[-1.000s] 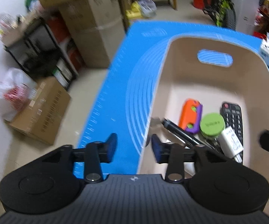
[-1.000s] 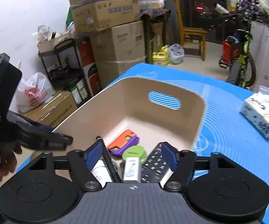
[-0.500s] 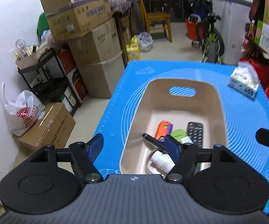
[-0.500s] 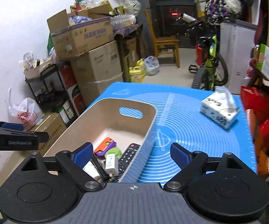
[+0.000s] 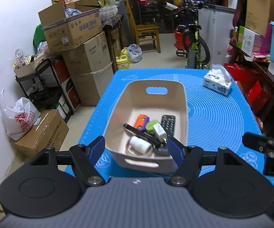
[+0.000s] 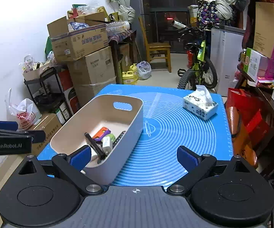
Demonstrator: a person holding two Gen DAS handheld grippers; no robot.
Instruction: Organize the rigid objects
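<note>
Cluttered storeroom boxes back a blue mat [image 5: 213, 117] bearing the beige bin [image 5: 182, 102] of rigid objects [image 5: 152, 131], before which left gripper [image 5: 137, 148] and right gripper [image 6: 133, 155], jaws just widened, gape empty.

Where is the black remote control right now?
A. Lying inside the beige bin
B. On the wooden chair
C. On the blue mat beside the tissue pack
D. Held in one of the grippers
A: the remote control lies on the floor of the beige bin among the other small items.
</note>
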